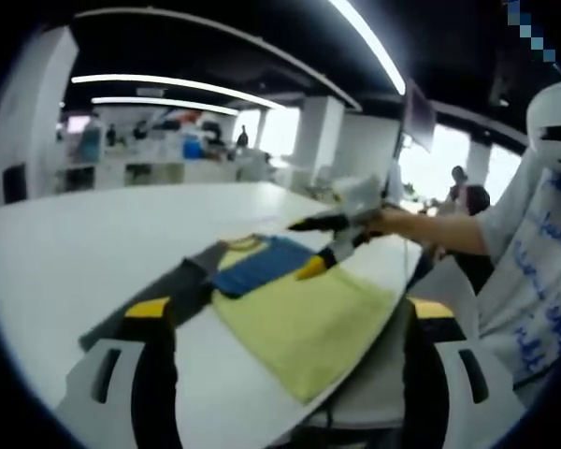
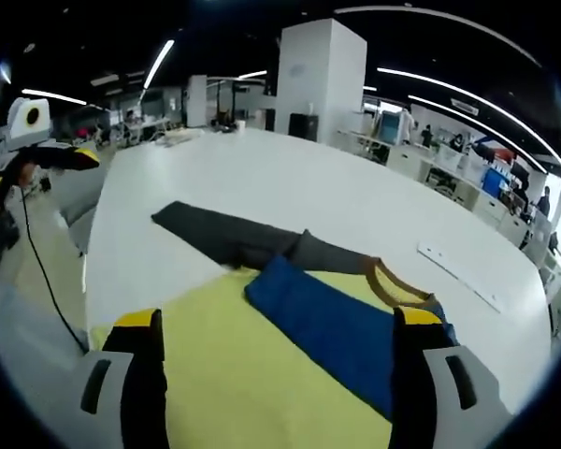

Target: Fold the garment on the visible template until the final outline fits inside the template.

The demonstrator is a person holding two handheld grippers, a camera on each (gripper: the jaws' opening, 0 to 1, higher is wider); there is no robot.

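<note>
One blue sleeve (image 2: 327,323) lies folded over the garment (image 1: 299,323) on the counter (image 1: 84,243); both grippers' fingers (image 2: 142,360) released. Next, I judge, grasp the far grey sleeve (image 2: 226,236).

Garment (image 2: 290,374) ahead of right gripper (image 2: 276,374): soft matt cloth, yellow body, blue and dark grey sleeves, ribbed collar. Tabletop (image 2: 290,187) beyond it: smooth white, faint sheen. Gripper jaws: black and white plastic, yellow tips, slight gloss. Left gripper (image 1: 285,369) jaws alike.
</note>
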